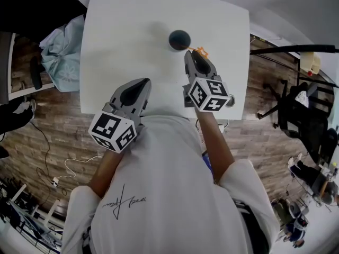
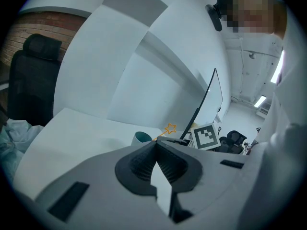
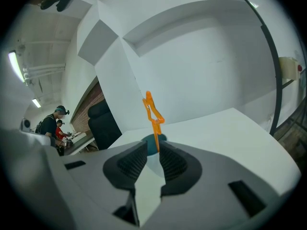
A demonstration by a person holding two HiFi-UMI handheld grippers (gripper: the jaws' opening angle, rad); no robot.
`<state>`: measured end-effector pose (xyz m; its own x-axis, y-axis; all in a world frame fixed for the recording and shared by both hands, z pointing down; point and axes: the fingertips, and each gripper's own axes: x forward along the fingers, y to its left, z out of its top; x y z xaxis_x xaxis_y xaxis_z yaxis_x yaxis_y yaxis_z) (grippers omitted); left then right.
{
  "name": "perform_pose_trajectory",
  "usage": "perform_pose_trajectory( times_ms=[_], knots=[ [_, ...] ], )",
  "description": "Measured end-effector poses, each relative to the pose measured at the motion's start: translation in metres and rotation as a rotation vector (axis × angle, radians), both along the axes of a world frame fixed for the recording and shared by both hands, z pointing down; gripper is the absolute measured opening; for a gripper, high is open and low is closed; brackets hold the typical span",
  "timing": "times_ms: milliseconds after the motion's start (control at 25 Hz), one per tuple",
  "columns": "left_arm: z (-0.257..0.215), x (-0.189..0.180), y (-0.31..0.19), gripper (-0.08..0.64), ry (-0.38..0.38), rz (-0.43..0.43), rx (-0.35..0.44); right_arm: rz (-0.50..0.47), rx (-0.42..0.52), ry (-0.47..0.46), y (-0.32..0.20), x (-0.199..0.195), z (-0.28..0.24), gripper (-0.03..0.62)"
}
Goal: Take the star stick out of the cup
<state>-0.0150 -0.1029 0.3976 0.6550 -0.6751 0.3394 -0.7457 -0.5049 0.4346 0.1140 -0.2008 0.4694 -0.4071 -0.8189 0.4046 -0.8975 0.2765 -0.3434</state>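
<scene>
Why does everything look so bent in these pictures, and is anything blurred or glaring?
Head view: the wide lens bows the table edges, and the cup throws a soft shadow leftward. Left gripper view: dark rounded corners, a mosaic patch top right. Right gripper view: walls curve, a ceiling lamp glares, the star stick is sharp.

Table [image 1: 132,15]: white, matt, smooth. Floor [image 1: 58,120]: wood planks, grainy. Star stick [image 3: 152,114]: orange, glossy, plastic look. Cup [image 1: 179,38]: dark, smooth. Left tool [image 2: 156,145], right tool [image 3: 152,148]: grey matt plastic; pads [image 3: 132,164] dark, ribbed. Far left: pale crumpled cloth [image 1: 63,52].
</scene>
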Motion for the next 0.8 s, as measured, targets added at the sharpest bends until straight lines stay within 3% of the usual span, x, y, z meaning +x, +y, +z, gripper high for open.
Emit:
perform_pose_trajectory(
  times_ms=[800],
  knots=[
    [0.0039,-0.0028,0.0024,0.005,-0.003,-0.009,-0.01,0.026,0.024,-0.004,-0.0076,0.0011,-0.0038,0.05]
  ],
)
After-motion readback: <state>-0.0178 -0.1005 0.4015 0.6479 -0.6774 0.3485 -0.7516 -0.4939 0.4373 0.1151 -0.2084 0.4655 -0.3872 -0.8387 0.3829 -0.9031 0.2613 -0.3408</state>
